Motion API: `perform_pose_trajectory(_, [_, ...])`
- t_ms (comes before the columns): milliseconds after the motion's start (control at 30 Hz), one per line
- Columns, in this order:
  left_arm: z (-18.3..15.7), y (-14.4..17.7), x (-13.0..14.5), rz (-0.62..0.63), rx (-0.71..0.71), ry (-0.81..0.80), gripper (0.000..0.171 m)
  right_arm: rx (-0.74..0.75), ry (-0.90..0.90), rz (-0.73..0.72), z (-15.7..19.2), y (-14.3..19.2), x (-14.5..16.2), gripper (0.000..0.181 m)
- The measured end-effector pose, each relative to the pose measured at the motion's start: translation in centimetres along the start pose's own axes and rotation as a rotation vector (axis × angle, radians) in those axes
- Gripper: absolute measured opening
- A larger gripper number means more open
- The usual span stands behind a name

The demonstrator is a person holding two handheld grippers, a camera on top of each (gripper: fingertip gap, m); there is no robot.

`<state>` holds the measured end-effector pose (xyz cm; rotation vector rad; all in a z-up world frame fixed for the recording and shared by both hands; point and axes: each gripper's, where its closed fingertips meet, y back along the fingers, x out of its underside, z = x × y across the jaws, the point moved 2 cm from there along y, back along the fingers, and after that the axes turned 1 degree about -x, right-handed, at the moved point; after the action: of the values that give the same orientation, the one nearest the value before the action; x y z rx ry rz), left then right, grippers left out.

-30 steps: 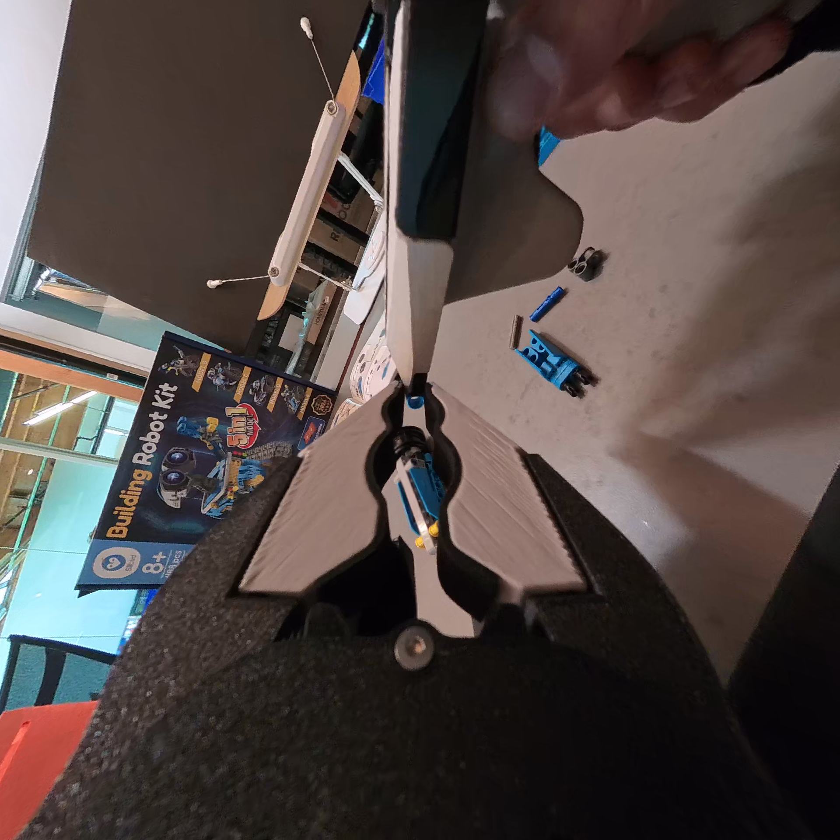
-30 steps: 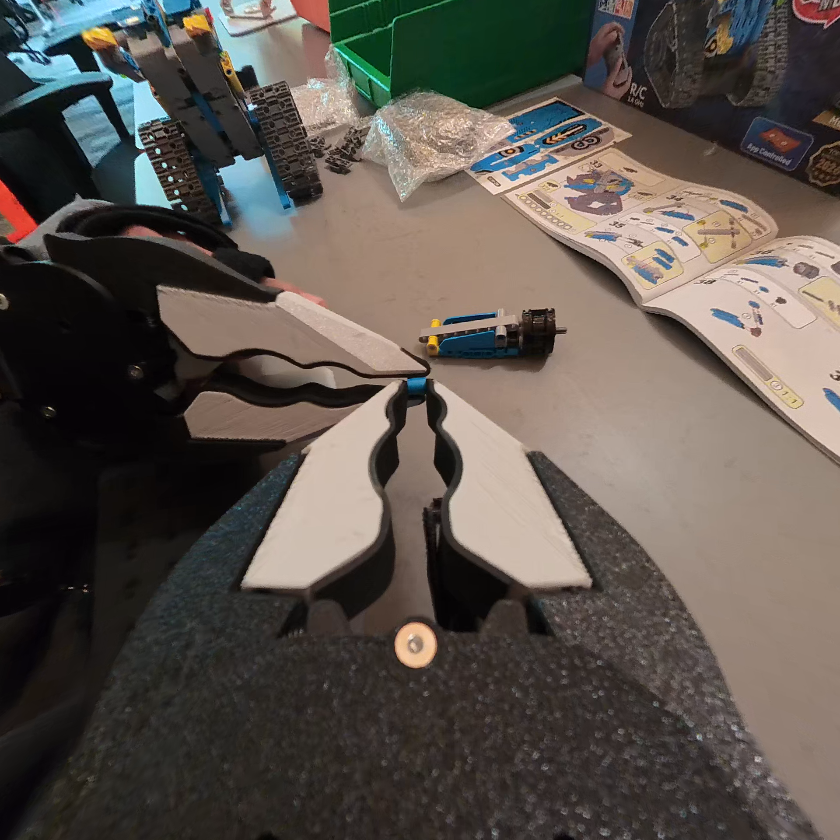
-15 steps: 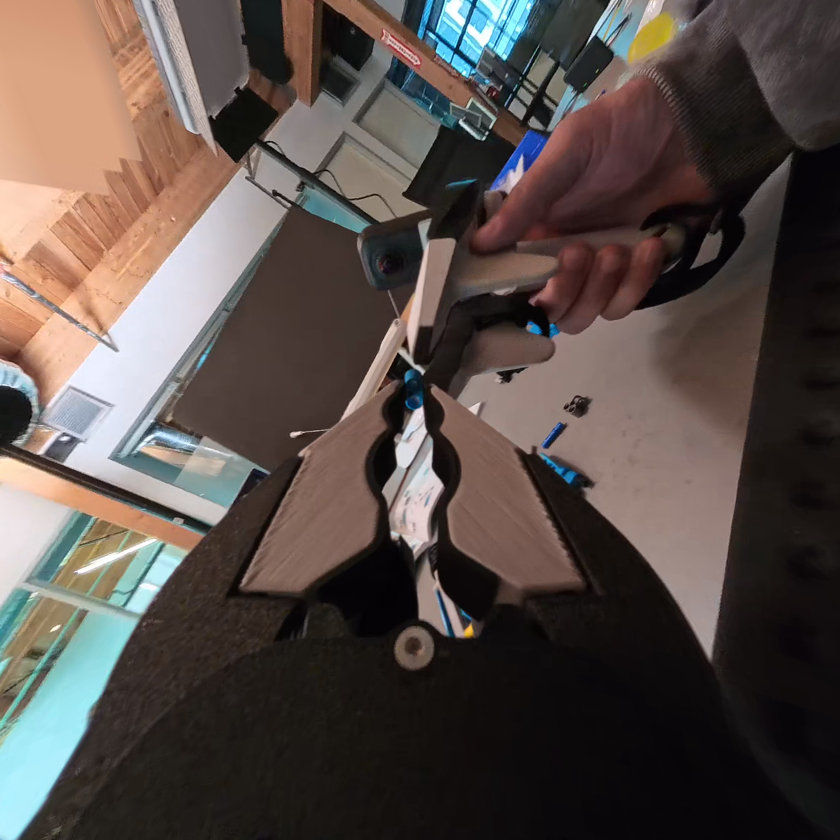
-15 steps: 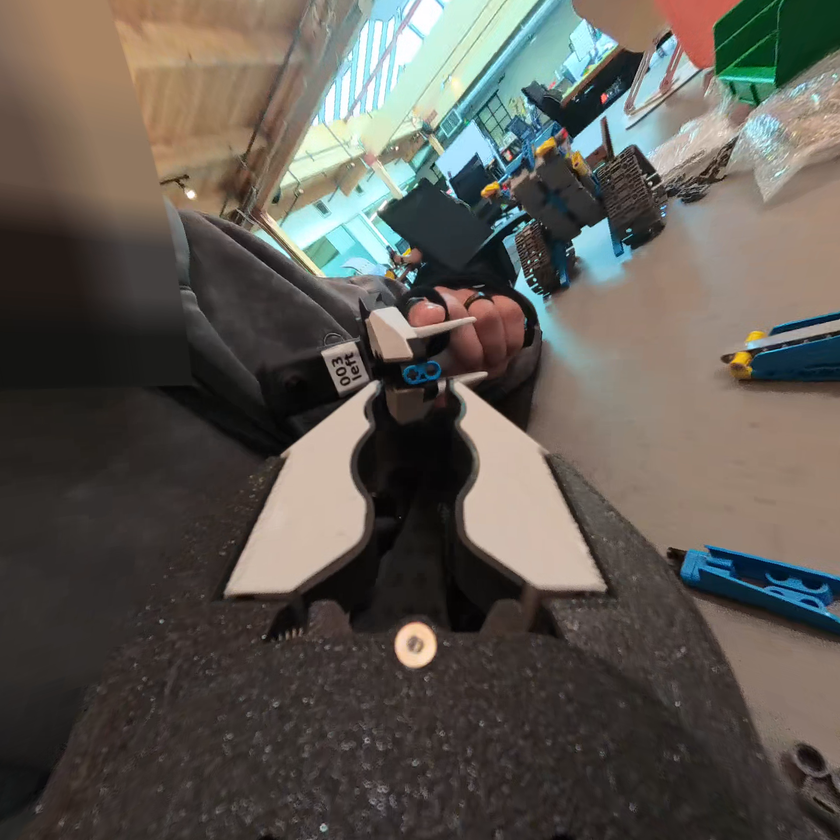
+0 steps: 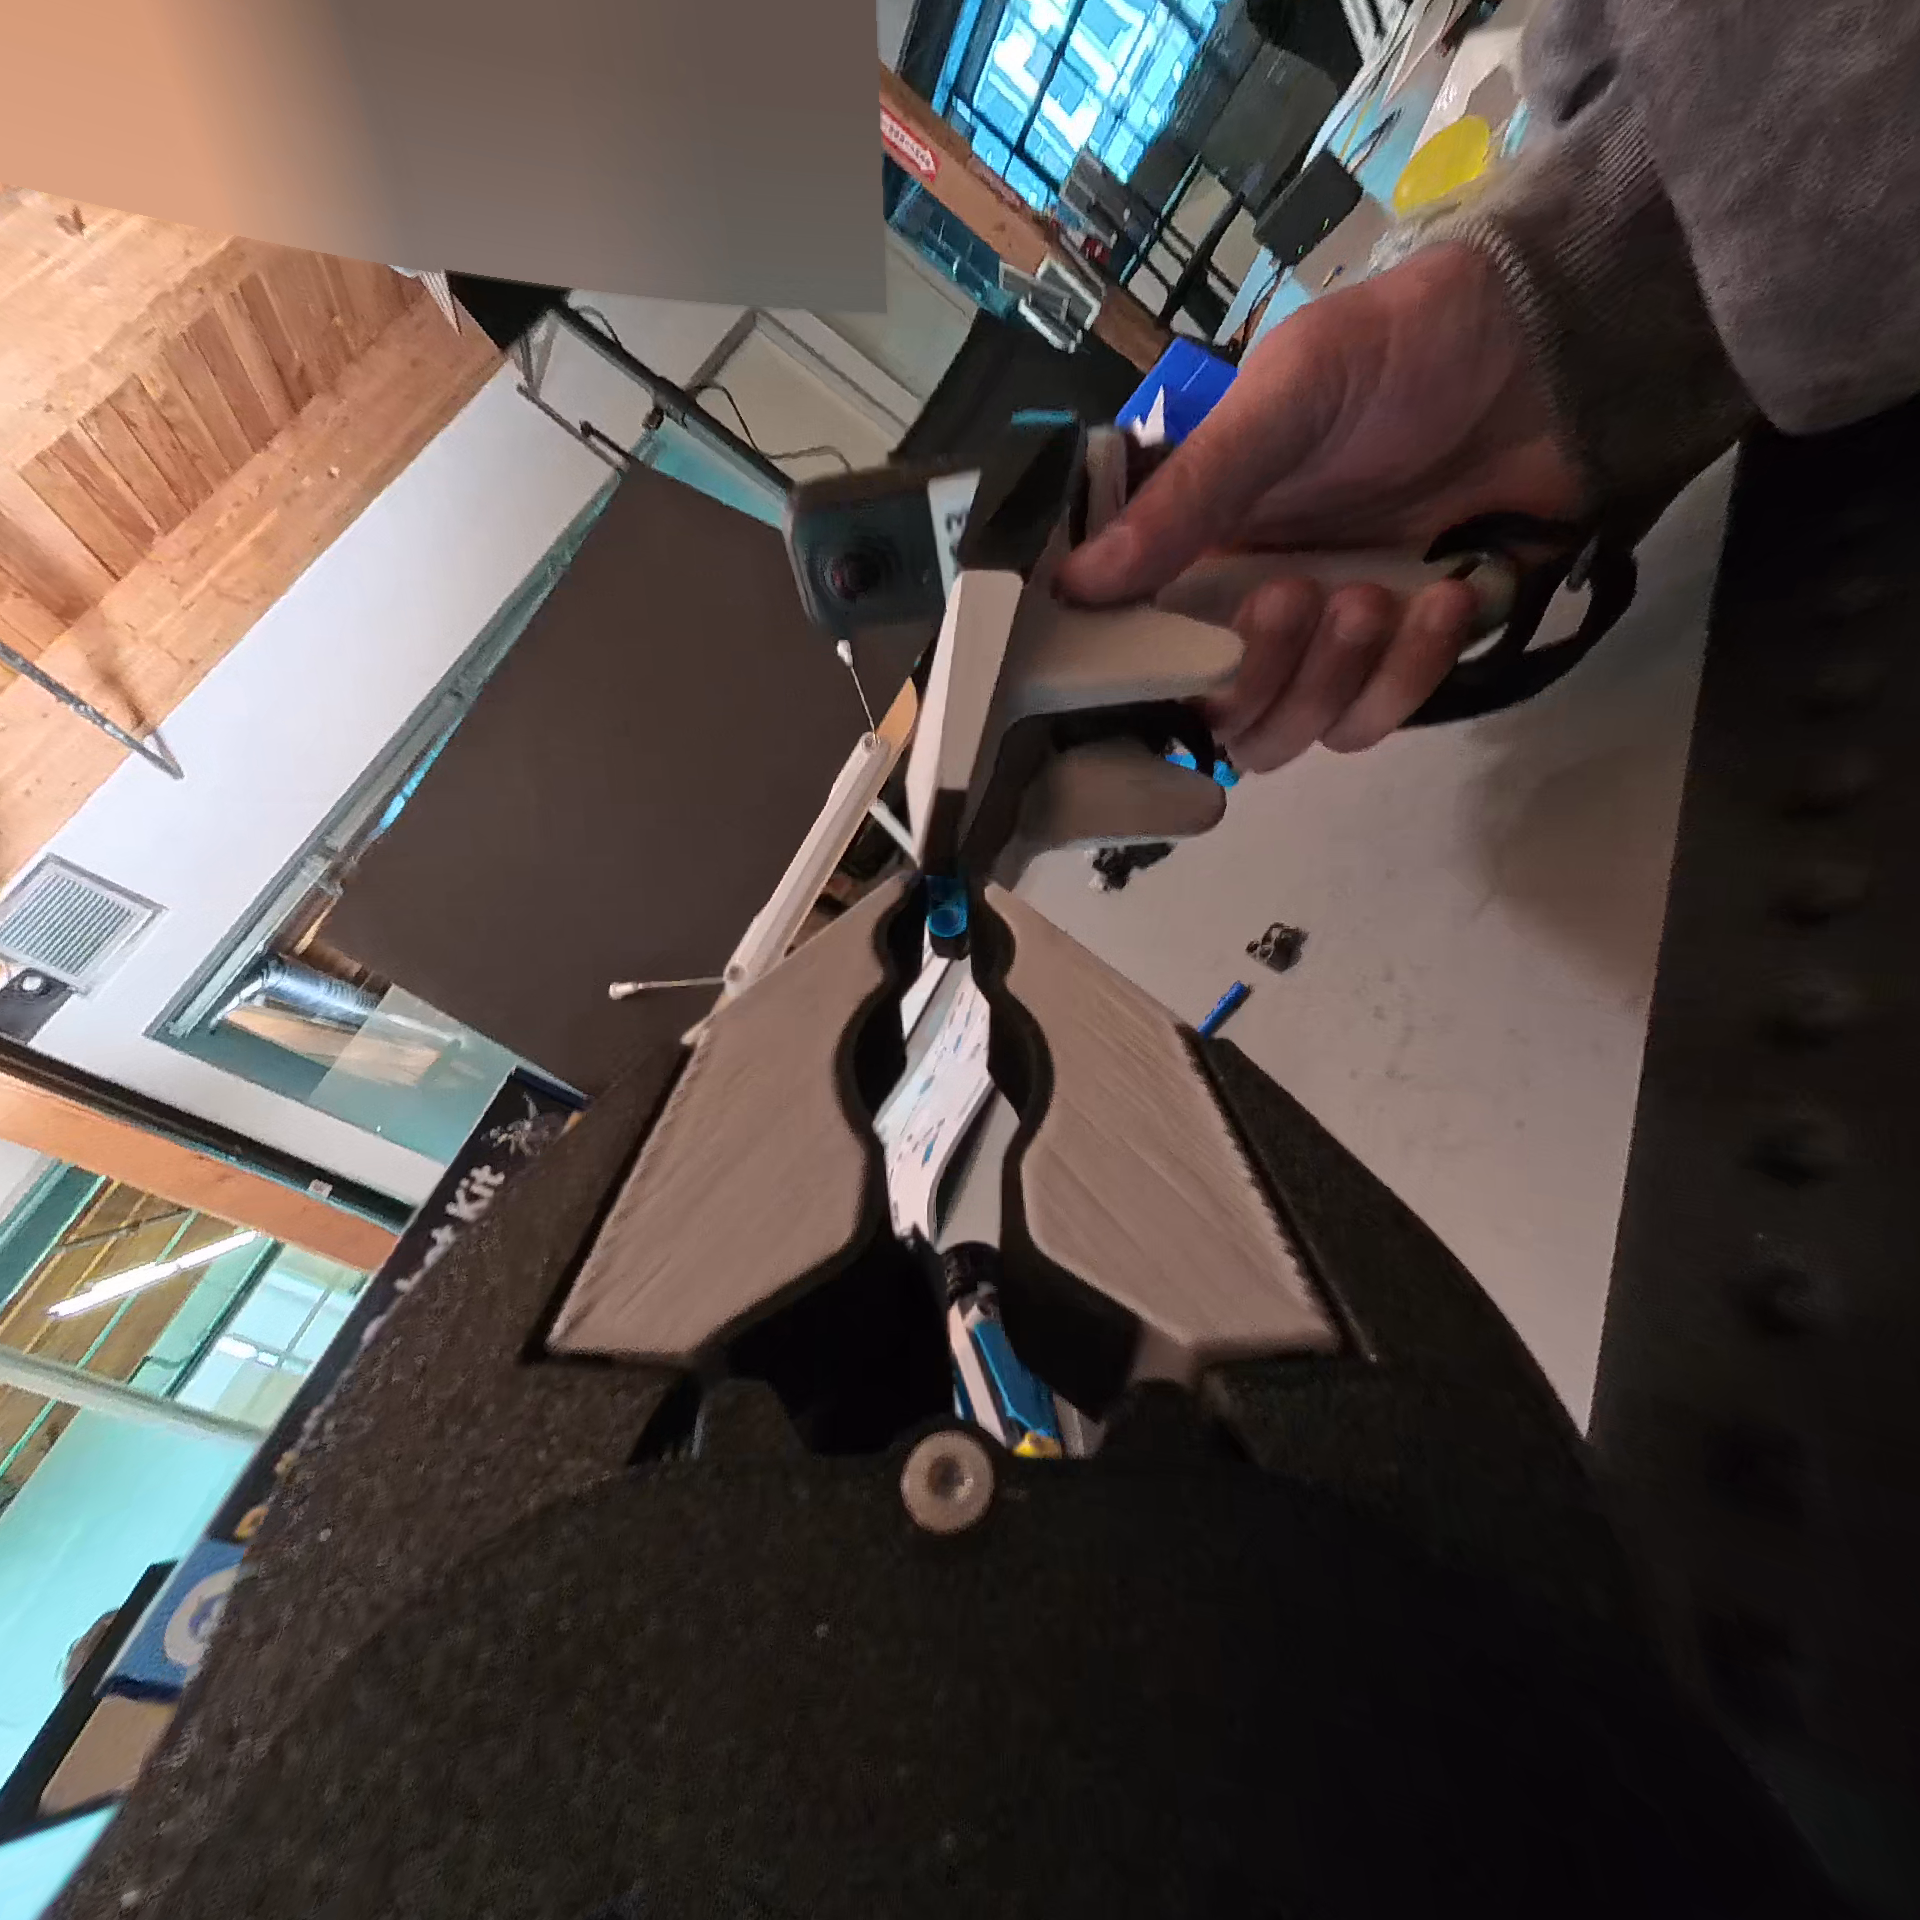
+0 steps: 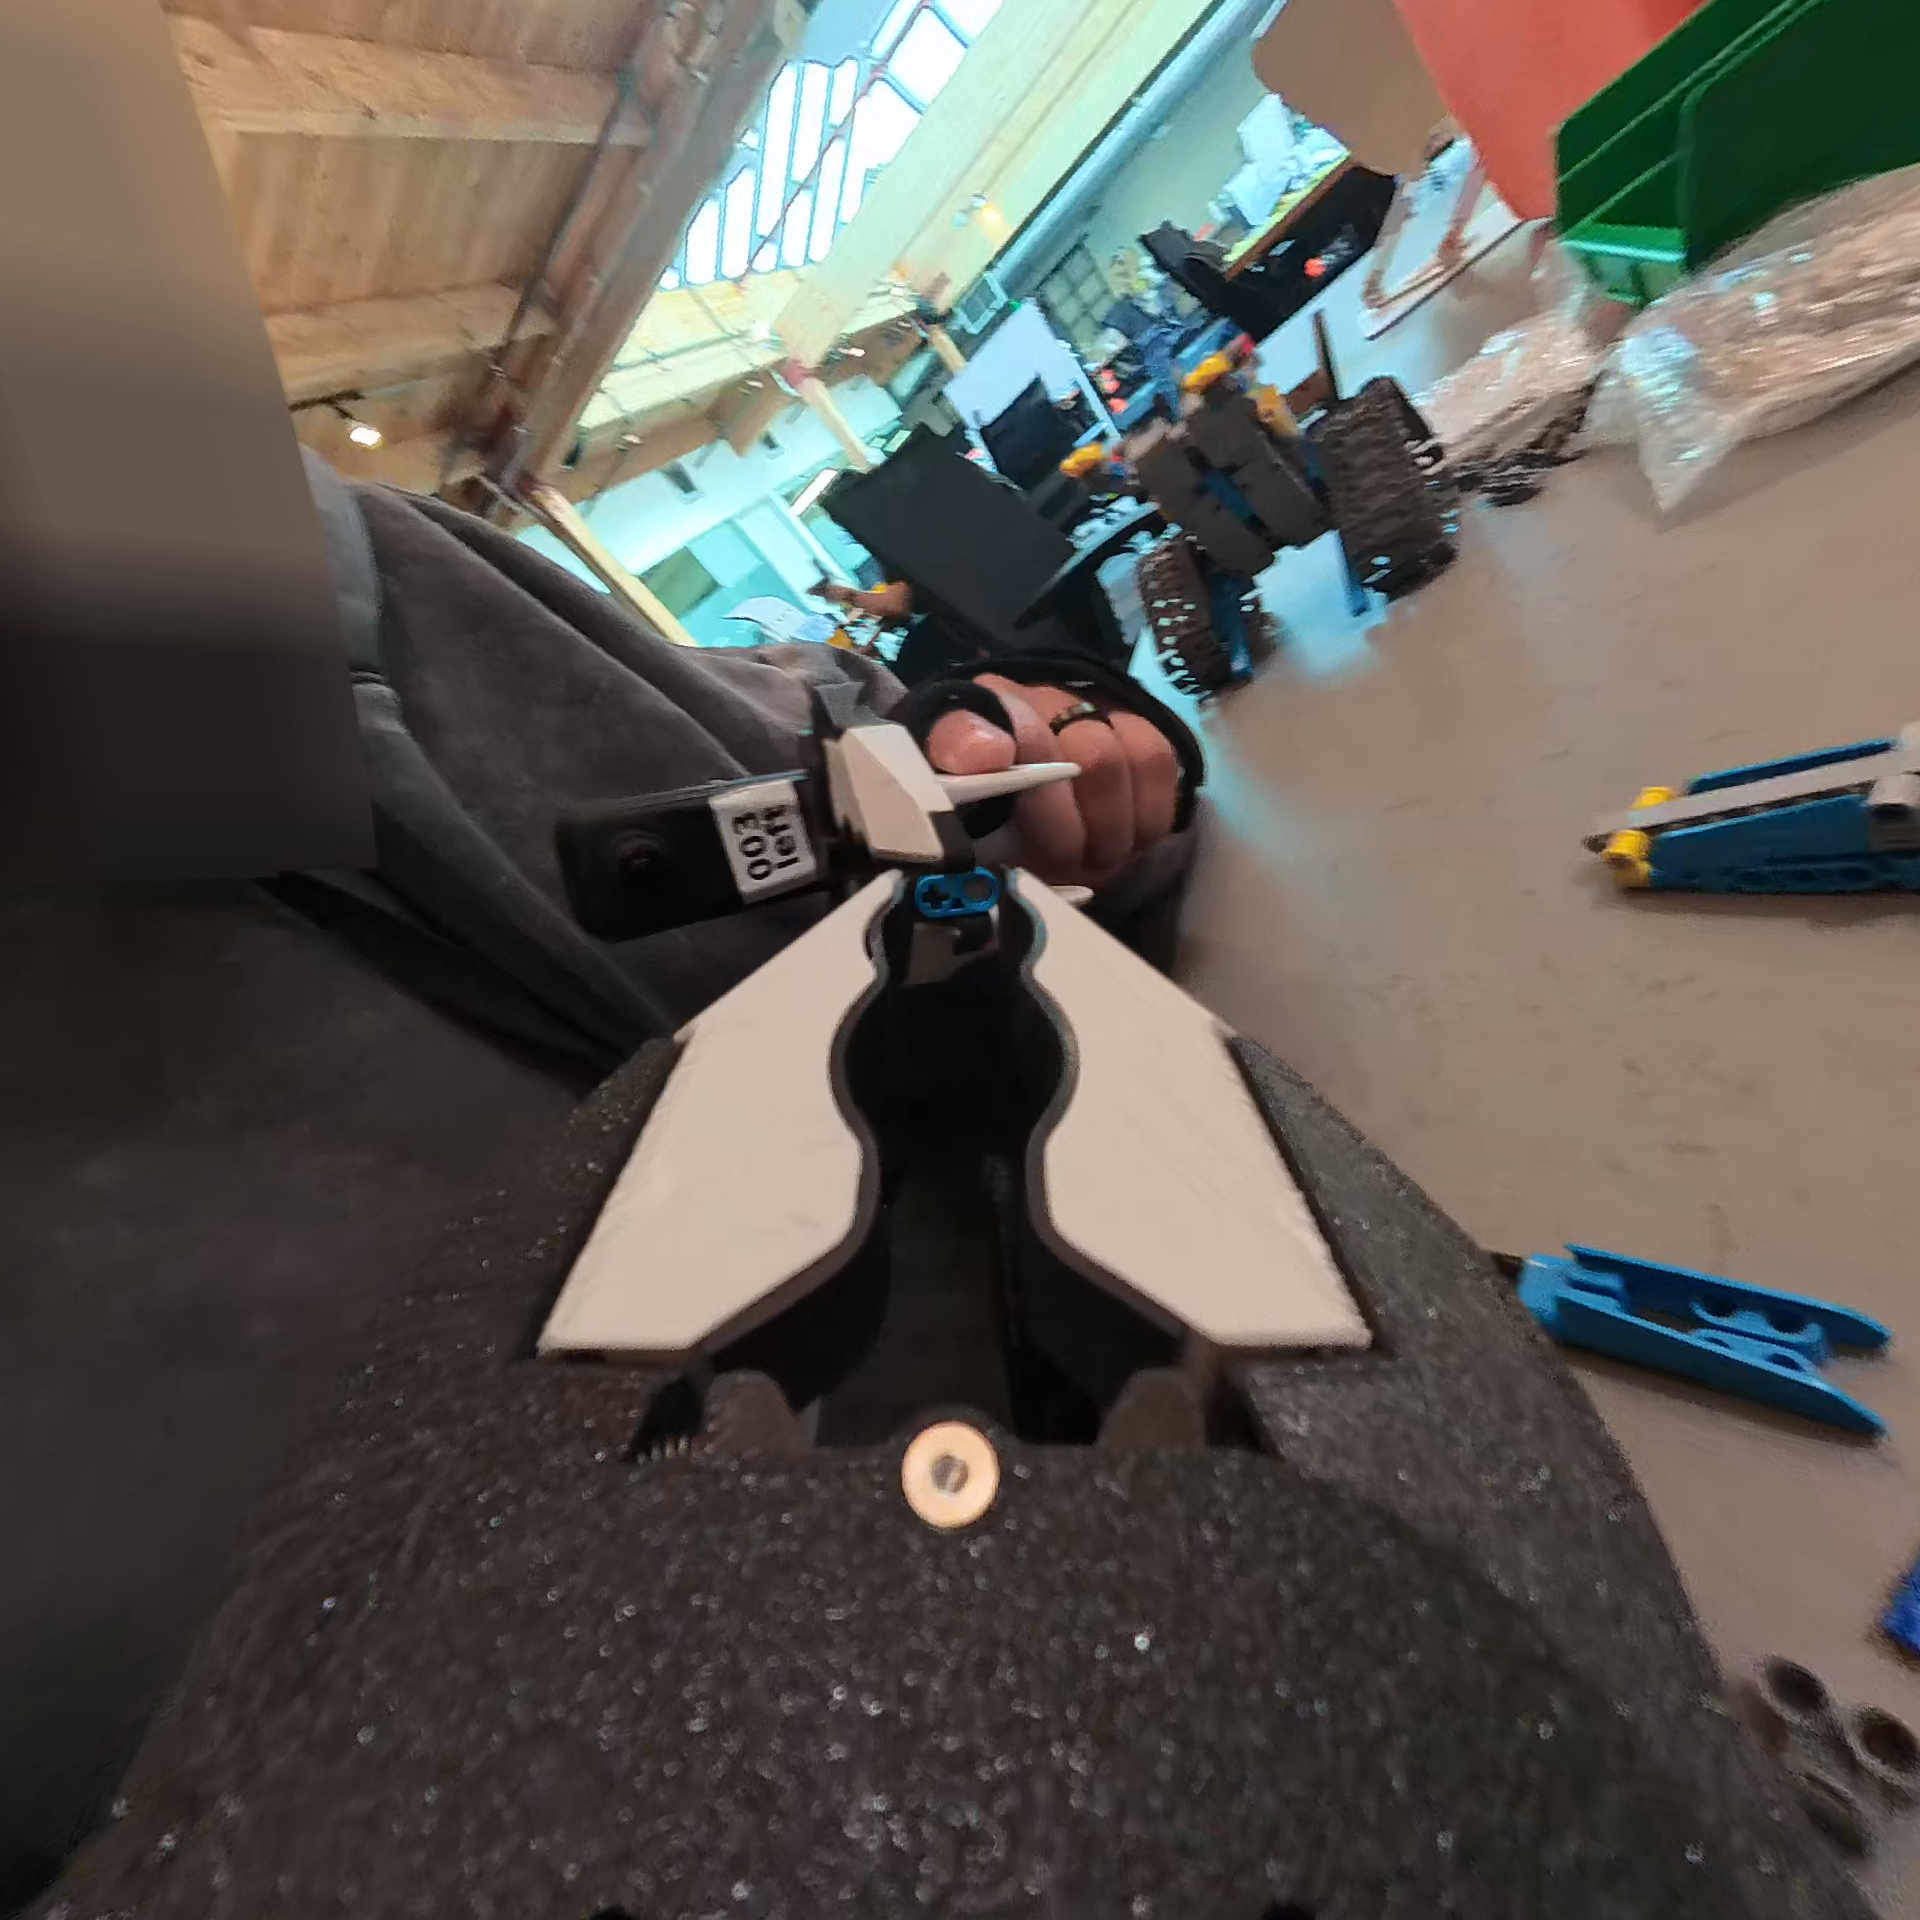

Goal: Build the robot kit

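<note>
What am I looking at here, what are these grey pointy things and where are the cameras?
There is no robot: a person holds a hand-squeezed claw in each hand, and each claw carries a camera looking along its two grey fingers.

The left view shows the left claw shut on a small blue piece. The person's right hand brings the other claw in from above.

The right view shows the right claw with its fingers on either side of that piece. Whether they grip it is unclear. The left hand is behind it.

On the grey table lie a blue beam, a blue and grey assembly, a tracked model and plastic bags.
</note>
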<state>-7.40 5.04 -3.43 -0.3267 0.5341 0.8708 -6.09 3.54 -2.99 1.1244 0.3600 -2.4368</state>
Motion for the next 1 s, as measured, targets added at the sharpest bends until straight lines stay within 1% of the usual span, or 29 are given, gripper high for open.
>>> perform_pose_trajectory(33, [-0.2, -0.3, 0.6, 0.041, 0.002, -0.008, 0.007, 0.055, 0.022, 0.007, -0.5, 0.1, 0.0, 0.015])
perform_pose_trajectory(100, [-0.6, -0.8, 2.0, 0.139, 0.013, -0.039, 0.007, 0.235, 0.119, 0.039, -2.0, 0.3, 0.2, 0.015])
perform_pose_trajectory(167, [-0.8, -1.1, 2.8, 0.194, 0.014, -0.063, 0.007, 0.389, 0.219, 0.072, -3.0, 0.6, 0.1, 0.015])
perform_pose_trajectory(200, [-0.9, -1.1, 3.0, 0.211, 0.024, -0.068, 0.007, 0.428, 0.240, 0.087, -3.3, 0.5, 0.2, 0.015])
perform_pose_trajectory(267, [-1.0, -1.0, 3.4, 0.233, 0.052, -0.052, 0.007, 0.442, 0.216, 0.089, -3.6, 0.4, 0.4, 0.015])
perform_pose_trajectory(367, [-1.1, -1.0, 3.7, 0.246, 0.074, -0.028, 0.007, 0.411, 0.157, 0.078, -3.9, 0.4, 0.6, 0.016])
perform_pose_trajectory(433, [-0.5, -1.0, 4.4, 0.281, 0.062, 0.004, 0.007, 0.431, 0.195, 0.048, -3.6, 1.4, -0.3, 0.026])
perform_pose_trajectory(467, [0.0, -1.0, 4.7, 0.291, 0.052, 0.040, 0.007, 0.469, 0.233, -0.012, -3.5, 2.7, -1.5, 0.035])
perform_pose_trajectory(500, [0.6, -0.9, 5.1, 0.299, 0.042, 0.094, 0.007, 0.520, 0.286, -0.092, -3.2, 4.3, -2.8, 0.040])
perform_pose_trajectory(533, [1.2, -0.8, 5.5, 0.302, 0.038, 0.162, 0.007, 0.590, 0.362, -0.170, -2.9, 6.0, -4.1, 0.042])
perform_pose_trajectory(567, [1.7, -0.6, 5.8, 0.299, 0.044, 0.241, 0.007, 0.675, 0.457, -0.234, -2.5, 7.7, -5.2, 0.047])
perform_pose_trajectory(600, [2.2, -0.5, 6.2, 0.288, 0.058, 0.326, 0.007, 0.761, 0.538, -0.287, -2.1, 8.9, -5.8, 0.049])
perform_pose_trajectory(667, [3.0, -0.2, 6.6, 0.244, 0.092, 0.499, 0.007, 0.944, 0.702, -0.367, -1.9, 10.7, -6.0, 0.044])
perform_pose_trajectory(700, [3.4, 0.0, 6.9, 0.227, 0.096, 0.574, 0.007, 0.985, 0.750, -0.371, -1.9, 10.8, -5.7, 0.033])
perform_pose_trajectory(733, [3.8, 0.1, 7.2, 0.208, 0.106, 0.636, 0.007, 1.015, 0.751, -0.362, -2.0, 10.8, -5.3, 0.028])
perform_pose_trajectory(767, [4.1, 0.3, 7.2, 0.176, 0.119, 0.685, 0.007, 1.057, 0.755, -0.354, -2.4, 10.9, -5.2, 0.028])
perform_pose_trajectory(800, [4.4, 0.4, 7.1, 0.138, 0.119, 0.719, 0.007, 1.090, 0.747, -0.313, -3.0, 10.9, -4.9, 0.029])
perform_pose_trajectory(867, [5.0, 0.6, 6.7, 0.051, 0.097, 0.746, 0.007, 1.137, 0.668, -0.221, -4.8, 11.0, -4.0, 0.034])
perform_pose_trajectory(900, [5.0, 0.6, 6.5, 0.021, 0.089, 0.723, 0.007, 1.127, 0.622, -0.189, -5.5, 10.8, -3.5, 0.035])
perform_pose_trajectory(1000, [4.4, 0.3, 7.1, 0.071, 0.104, 0.717, 0.007, 1.076, 0.473, -0.117, -6.9, 10.2, -2.1, 0.026])
